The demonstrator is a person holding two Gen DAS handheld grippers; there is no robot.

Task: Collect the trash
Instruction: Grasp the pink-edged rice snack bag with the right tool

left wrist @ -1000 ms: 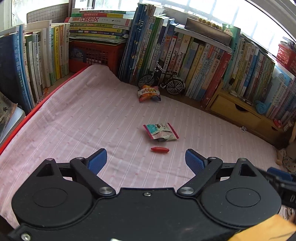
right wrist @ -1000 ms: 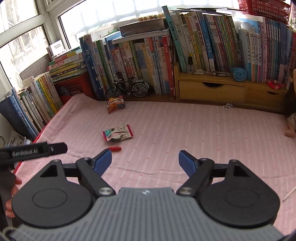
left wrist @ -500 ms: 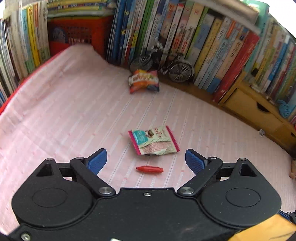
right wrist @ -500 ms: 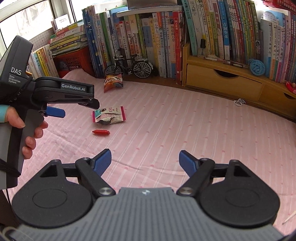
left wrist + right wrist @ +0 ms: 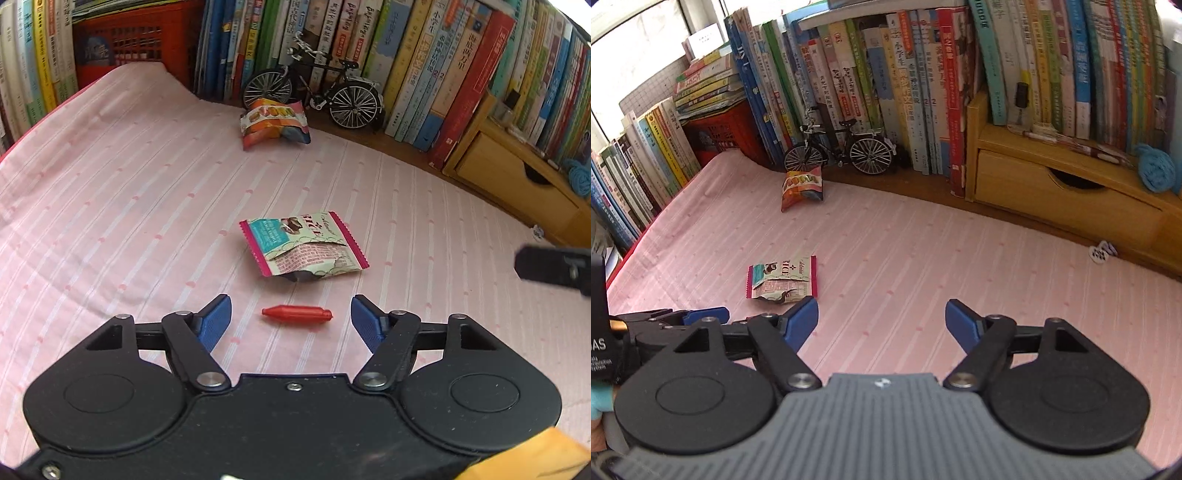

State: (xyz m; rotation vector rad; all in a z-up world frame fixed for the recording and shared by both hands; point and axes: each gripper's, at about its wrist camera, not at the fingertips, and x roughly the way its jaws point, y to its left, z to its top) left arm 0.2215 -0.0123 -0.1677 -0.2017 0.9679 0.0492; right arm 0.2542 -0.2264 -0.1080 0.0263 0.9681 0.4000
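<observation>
Both grippers' jaws gape empty, left gripper point(image 5: 291, 316) closing around red tube point(image 5: 296, 314) on open cloth point(image 5: 110, 206).

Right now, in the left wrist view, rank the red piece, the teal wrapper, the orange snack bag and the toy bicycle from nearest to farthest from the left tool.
1. Red piece: between the left tool's open fingers, untouched.
2. Teal wrapper: just beyond it, mid-cloth.
3. Orange snack bag: far back, near the books.
4. Toy bicycle: right behind the bag, against the books.
</observation>
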